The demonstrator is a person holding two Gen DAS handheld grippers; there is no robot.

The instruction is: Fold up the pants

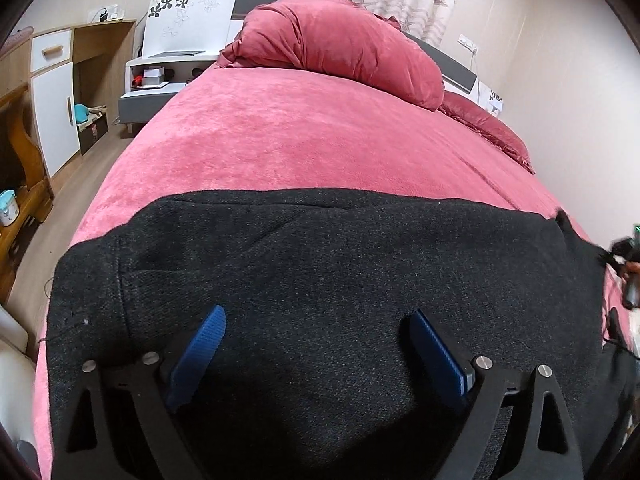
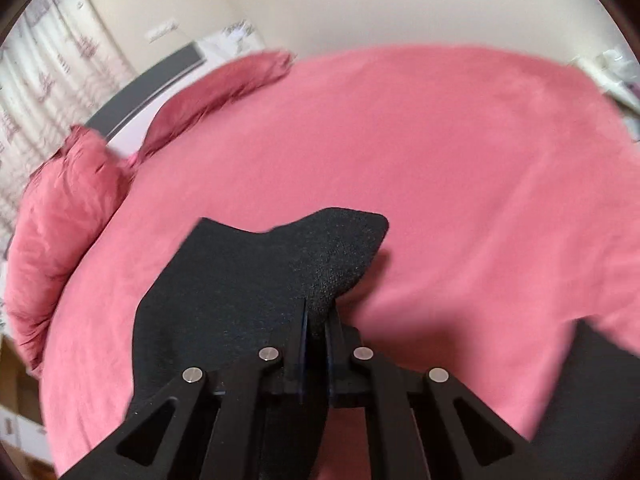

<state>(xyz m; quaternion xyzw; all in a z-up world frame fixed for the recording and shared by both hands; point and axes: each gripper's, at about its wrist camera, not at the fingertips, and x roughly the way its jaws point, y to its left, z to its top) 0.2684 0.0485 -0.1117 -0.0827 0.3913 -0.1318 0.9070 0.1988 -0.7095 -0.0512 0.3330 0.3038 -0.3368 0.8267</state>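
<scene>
The left gripper (image 1: pixel 320 344) stands wide open over the black pants (image 1: pixel 320 264), its blue pads (image 1: pixel 204 344) apart with nothing pinched between them. The pants lie spread flat on the pink bed (image 1: pixel 304 128), reaching ahead of that gripper and to both its sides. The right gripper (image 2: pixel 316 320) is clamped on a fold of the pants (image 2: pixel 340 256); the fabric stands up ahead of its tips, lifted off the bed (image 2: pixel 460 160).
</scene>
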